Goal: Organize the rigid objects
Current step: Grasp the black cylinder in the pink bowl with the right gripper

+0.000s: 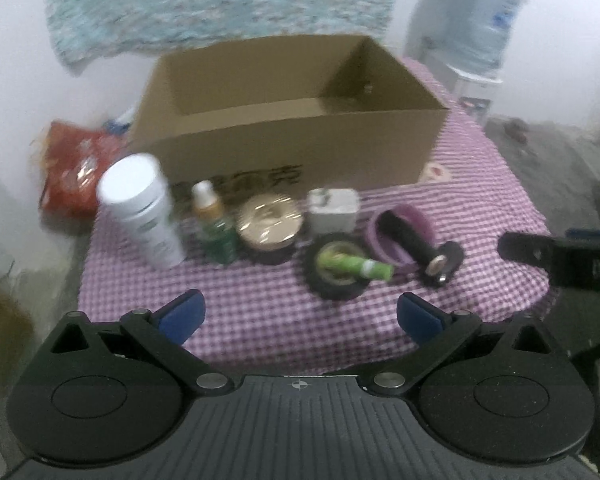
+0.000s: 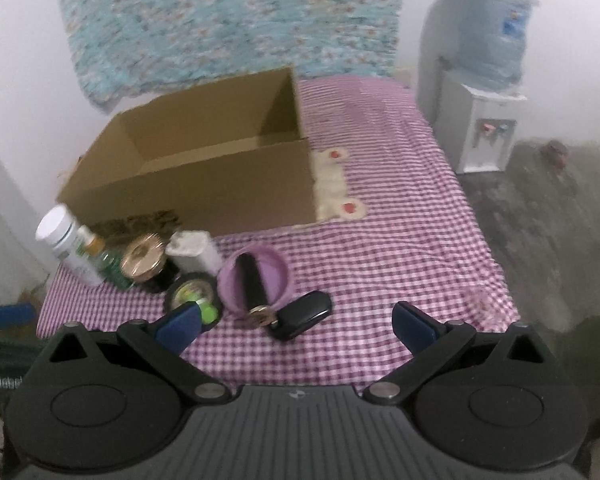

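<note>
An open cardboard box stands on the checked cloth. In front of it lies a row of items: a white bottle, a small green bottle, a gold-lidded jar, a white block, a black ring holding a green tube, a purple ring with a black handle across it. My left gripper and right gripper are open, empty, short of the row.
A purple checked cloth covers the table. A red snack bag lies left of the box. A water dispenser stands at the right beside the table. A patterned fabric hangs on the wall behind.
</note>
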Demonstrator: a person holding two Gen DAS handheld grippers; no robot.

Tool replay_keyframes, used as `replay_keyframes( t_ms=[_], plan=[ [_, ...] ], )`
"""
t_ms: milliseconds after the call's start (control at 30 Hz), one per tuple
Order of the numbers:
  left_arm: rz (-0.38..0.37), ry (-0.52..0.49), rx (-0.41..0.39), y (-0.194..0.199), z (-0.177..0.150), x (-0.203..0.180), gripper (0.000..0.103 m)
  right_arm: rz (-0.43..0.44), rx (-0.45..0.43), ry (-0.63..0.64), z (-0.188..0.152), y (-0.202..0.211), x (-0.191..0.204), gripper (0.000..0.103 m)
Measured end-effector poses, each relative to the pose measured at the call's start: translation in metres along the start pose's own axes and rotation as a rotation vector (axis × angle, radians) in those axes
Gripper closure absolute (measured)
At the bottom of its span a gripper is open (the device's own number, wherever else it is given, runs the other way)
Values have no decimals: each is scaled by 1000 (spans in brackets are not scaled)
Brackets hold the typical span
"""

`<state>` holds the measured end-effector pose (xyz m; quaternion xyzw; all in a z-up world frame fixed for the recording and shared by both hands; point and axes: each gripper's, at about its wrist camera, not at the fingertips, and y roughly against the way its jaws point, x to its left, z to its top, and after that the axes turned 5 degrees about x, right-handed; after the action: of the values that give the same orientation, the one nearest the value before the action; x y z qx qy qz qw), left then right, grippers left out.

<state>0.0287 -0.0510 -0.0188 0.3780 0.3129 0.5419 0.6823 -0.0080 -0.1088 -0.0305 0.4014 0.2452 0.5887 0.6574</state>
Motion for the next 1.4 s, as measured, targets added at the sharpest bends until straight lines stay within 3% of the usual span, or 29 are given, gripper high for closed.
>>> replay_keyframes(
  t_ms=[133,233,300,400,500,600,667,967,1400],
  plan=[
    [-56,-61,-1,-10,10,-14,1,33,-9,-49,9,-7,-18,5],
    [-107,-95,-2,-19,19,-22,3,120,16,-90,22,-21,-27,14],
    [-145,-107,4,-24,24,-26,8,171,43,-102,31,-34,-29,26],
    [-200,-118,22,-35,30,-32,16,240,90,-102,43,-54,-28,37],
    [-247,-133,50,-47,38,-38,28,315,155,-110,52,-76,-26,43],
    [-273,-156,72,-57,43,-46,30,360,215,-99,55,-93,-22,49],
    [-286,-174,96,-66,47,-50,37,380,253,-92,57,-103,-19,54],
    [-312,-196,161,-89,57,-59,45,382,395,-86,65,-137,-18,67],
    [-276,-202,234,-108,66,-58,52,407,495,-98,73,-180,-18,79]
  ],
)
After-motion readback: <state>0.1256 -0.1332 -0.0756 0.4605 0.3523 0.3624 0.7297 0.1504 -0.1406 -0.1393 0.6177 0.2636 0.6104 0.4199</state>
